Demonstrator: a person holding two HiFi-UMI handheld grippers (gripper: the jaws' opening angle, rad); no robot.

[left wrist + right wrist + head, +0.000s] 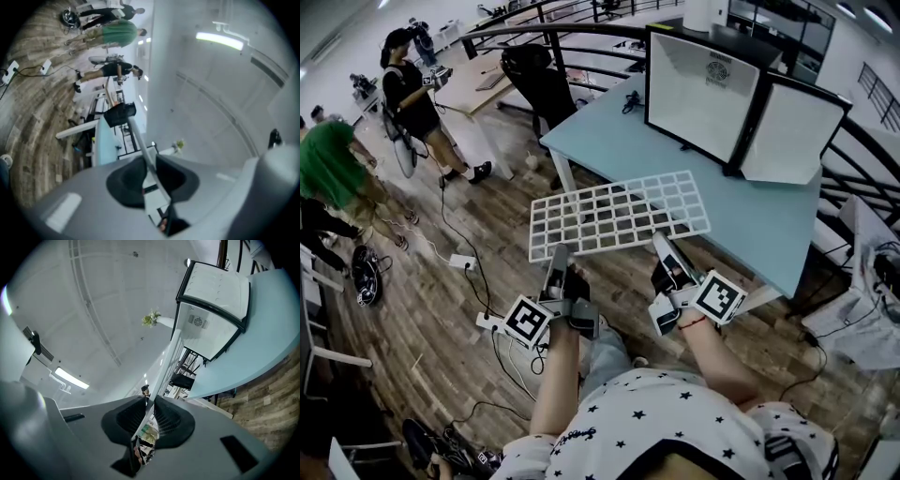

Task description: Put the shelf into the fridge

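Shelf [619,214]: white wire grid, held level over near edge of table [759,220], long axis left–right. Left gripper [558,259] and right gripper [664,247] each clamped on near rim. Fridge [703,94], doors open, stands far-right beyond shelf; right gripper nearer.

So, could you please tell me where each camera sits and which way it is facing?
Head view: on the person's head, facing steeply down at the shelf and table; forearms, left hand-held gripper and right hand-held gripper show.
Left gripper view: on the left hand-held gripper, facing along the shelf edge toward floor and ceiling; its jaws grip the shelf.
Right gripper view: on the right hand-held gripper, facing up past the fridge; its jaws grip the shelf.
Shared: all three show shelf and table.
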